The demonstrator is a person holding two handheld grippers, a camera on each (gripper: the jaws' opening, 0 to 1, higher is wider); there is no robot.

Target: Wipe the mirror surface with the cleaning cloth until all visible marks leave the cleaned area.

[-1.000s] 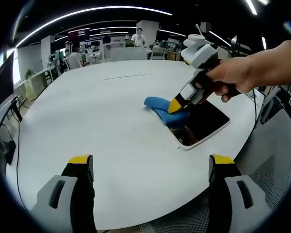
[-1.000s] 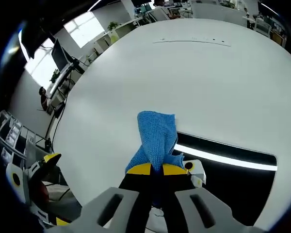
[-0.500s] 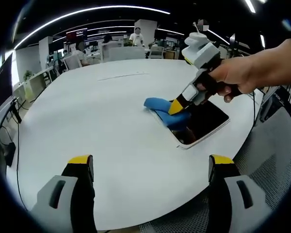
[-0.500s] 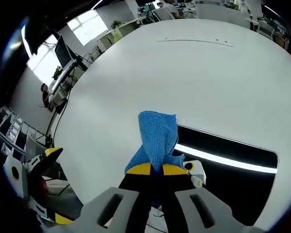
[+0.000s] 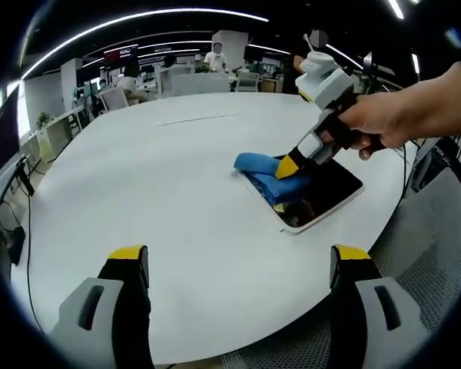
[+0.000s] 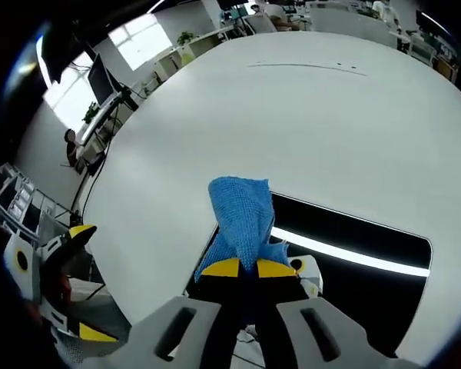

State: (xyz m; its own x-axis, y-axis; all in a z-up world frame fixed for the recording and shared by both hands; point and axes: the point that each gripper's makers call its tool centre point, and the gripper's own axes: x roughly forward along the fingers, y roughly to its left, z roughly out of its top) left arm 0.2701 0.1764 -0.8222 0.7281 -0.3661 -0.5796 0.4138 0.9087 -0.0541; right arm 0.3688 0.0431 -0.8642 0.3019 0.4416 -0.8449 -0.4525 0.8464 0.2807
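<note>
We are working at a broad white round table [image 5: 169,192] in an open office; rows of desks [image 5: 61,127] with monitors, ceiling light strips [image 5: 138,15] and a few people standing in the distance are showing beyond its far edge. A thin seam line [image 6: 307,67] is running across the tabletop far from us. In the right gripper view, bright windows [image 6: 134,42] and a desk with a screen [image 6: 100,81] are sitting off to one side of the table.

The mirror [image 6: 361,269] is lying flat near the table's edge, its dark glass reflecting a bright ceiling strip. Our right gripper [image 6: 242,269] is pinching the blue cleaning cloth [image 6: 242,215] with its yellow-tipped jaws closed tight on it, and the cloth is draping over the mirror's corner and onto the white table beside it. In the left gripper view, a hand [image 5: 376,123] is holding that gripper angled down onto the cloth [image 5: 273,173] at the mirror [image 5: 323,192].

Our left gripper [image 5: 238,257] is hovering well apart from the mirror, jaws spread wide and holding nothing. It is also peeking in at the edge of the right gripper view [image 6: 61,261], off the table's rim.
</note>
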